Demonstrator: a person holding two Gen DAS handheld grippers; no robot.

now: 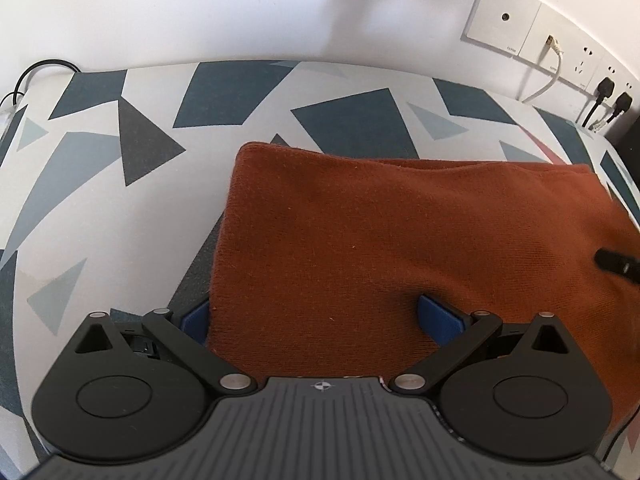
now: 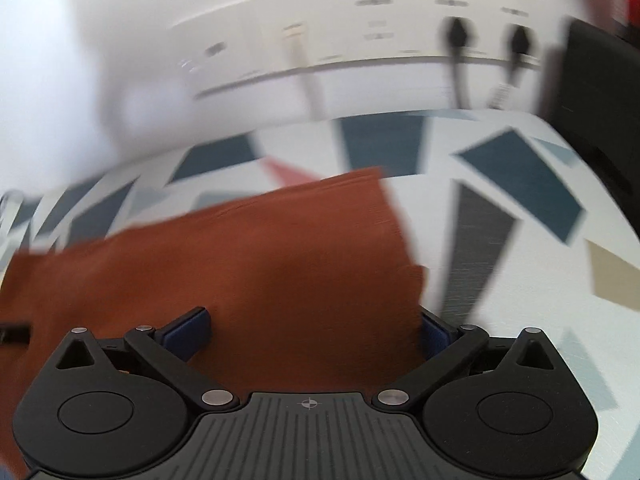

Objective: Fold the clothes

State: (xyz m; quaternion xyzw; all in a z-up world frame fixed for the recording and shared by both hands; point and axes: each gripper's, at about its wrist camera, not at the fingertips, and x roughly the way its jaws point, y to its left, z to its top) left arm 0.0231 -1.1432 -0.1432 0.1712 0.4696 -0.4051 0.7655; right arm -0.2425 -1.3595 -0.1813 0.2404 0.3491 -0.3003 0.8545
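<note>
Both grippers [image 1: 316, 320] [image 2: 316, 330] apparently (blurred) over cloth [image 1: 400, 240].

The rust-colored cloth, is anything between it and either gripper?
Nothing visible. The rust-colored cloth already lies between the open fingers of the left gripper and the right gripper, on the patterned surface.

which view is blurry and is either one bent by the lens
Right wrist: motion blur smears the cloth, the wall sockets and the patterned cover; only the claw is crisp. Left wrist: sharp throughout, weave of the cloth visible. Both: fisheye bends the cover's far edge into an arc, corners vignetted.
</note>
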